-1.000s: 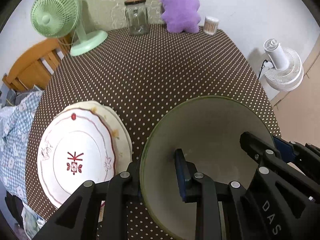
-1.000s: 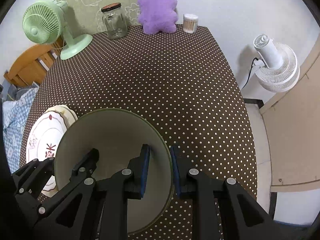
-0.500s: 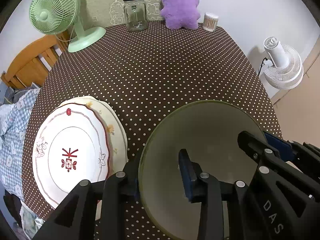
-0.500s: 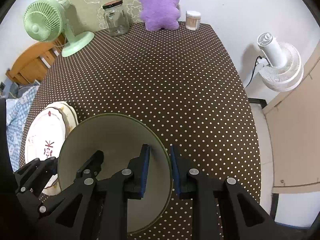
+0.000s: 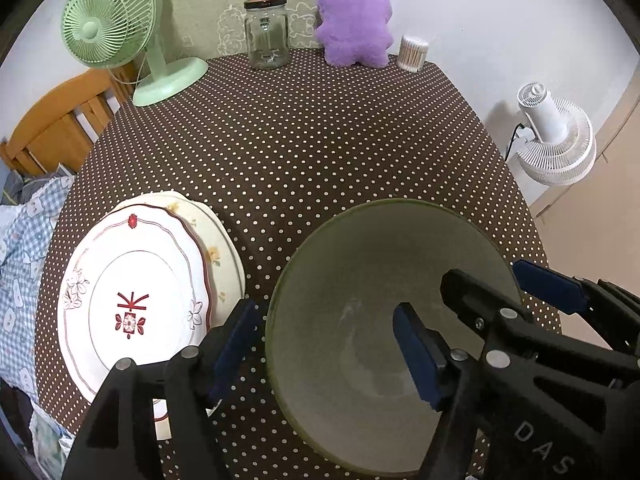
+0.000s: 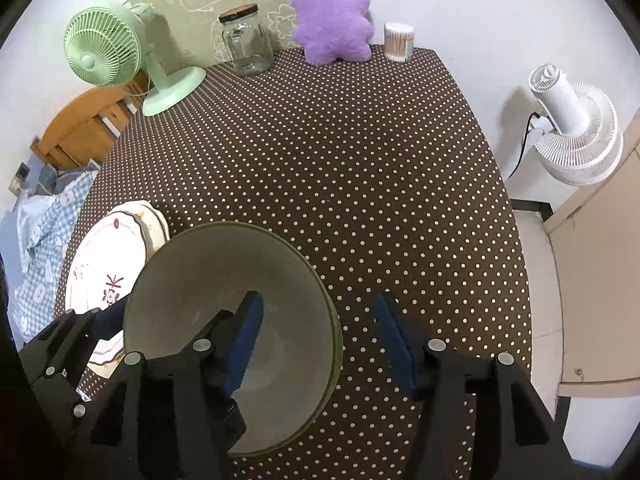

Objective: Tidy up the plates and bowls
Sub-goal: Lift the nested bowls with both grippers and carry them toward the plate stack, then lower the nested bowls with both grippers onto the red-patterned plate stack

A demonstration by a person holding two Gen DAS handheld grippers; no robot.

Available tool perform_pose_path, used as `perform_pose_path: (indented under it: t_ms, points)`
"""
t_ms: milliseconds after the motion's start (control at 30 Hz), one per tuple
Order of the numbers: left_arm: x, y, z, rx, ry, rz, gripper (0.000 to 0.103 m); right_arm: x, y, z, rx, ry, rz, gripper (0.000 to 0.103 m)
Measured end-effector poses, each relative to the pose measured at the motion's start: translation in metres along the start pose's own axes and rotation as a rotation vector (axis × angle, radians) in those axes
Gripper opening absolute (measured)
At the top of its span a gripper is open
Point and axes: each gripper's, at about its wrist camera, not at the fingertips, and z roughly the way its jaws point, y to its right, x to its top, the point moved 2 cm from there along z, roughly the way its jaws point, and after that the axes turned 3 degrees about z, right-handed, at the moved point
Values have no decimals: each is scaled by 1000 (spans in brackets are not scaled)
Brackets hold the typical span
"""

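A large green-rimmed bowl (image 5: 384, 280) sits on the dotted tablecloth near the table's front edge; it also shows in the right wrist view (image 6: 224, 276). My left gripper (image 5: 324, 344) is open, its jaws straddling the bowl's left rim. My right gripper (image 6: 320, 332) is open, its jaws wide apart across the bowl's right rim. A stack of two plates (image 5: 132, 304), the top one white with a red pattern, lies left of the bowl, also in the right wrist view (image 6: 108, 264).
At the table's far edge stand a green desk fan (image 5: 116, 28), a glass jar (image 5: 267, 34), a purple plush toy (image 5: 354, 18) and a cotton-swab cup (image 5: 413, 53). A white floor fan (image 5: 554, 140) stands right of the table. A wooden chair (image 5: 60, 124) is at left.
Both grippers, shut on the bowl's rim before, have opened and let go. The bowl now rests on the table.
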Motion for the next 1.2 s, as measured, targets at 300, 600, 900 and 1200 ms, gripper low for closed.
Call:
perform_pose_path:
  t_ms: [300, 600, 900, 1200]
  points:
    - [-1, 3, 16, -27, -22, 0, 74, -2, 11, 20, 21, -39, 40, 62]
    - [0, 6, 26, -47, -31, 16, 68, -2, 15, 38, 41, -59, 80, 61]
    - [3, 5, 28, -77, -38, 25, 63, 0, 6, 39, 80, -56, 85, 44]
    - [4, 3, 27, -105, -53, 31, 60, 2, -1, 41, 64, -70, 66, 43]
